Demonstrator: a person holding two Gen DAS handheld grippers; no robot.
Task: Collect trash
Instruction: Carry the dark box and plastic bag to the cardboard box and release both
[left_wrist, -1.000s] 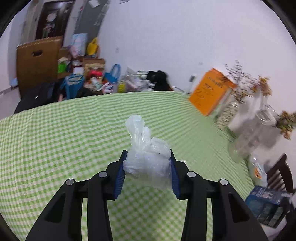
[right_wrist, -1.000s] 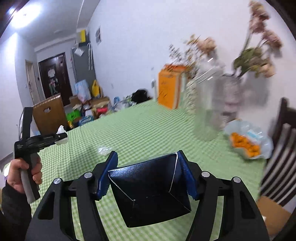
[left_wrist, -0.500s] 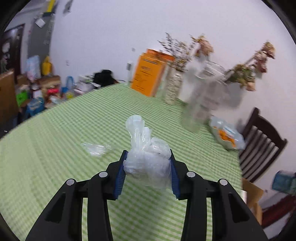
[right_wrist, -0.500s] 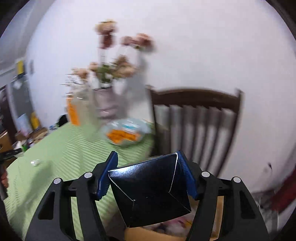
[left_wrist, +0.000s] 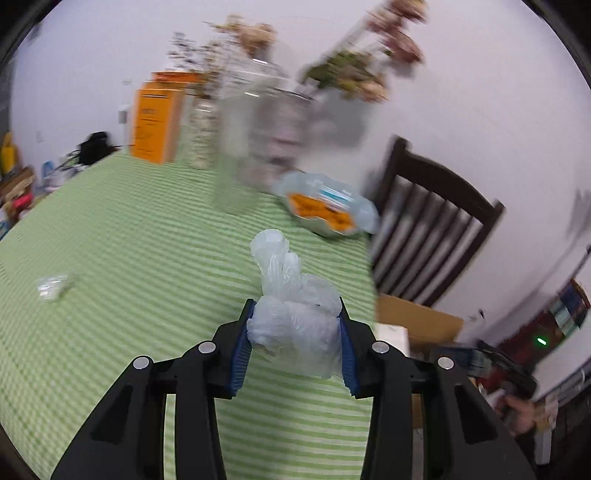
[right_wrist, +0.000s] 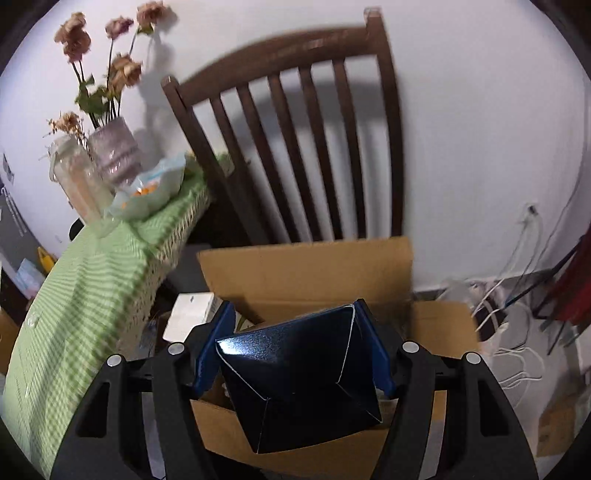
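Step in hand: carrying two pieces of trash to the cardboard box (right_wrist: 306, 269) that is sitting on the floor beside the table (left_wrist: 122, 258), in front of the chair (right_wrist: 295, 147). Advice: centre each piece over the box opening before releasing.

Right gripper (right_wrist: 291, 354): jaws standing wide, clamping a dark blue carton (right_wrist: 299, 380) above the box.

Left gripper (left_wrist: 293, 347): jaws partly closed, pinching a crumpled clear plastic bag (left_wrist: 291, 314) over the table edge.

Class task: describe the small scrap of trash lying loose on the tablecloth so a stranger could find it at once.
Start at the green checked tablecloth. Far left of the bag of oranges, alone on bare cloth, lies a small crumpled clear wrapper. Unlike the crumpled plastic in the left gripper, it lies loose on the table.
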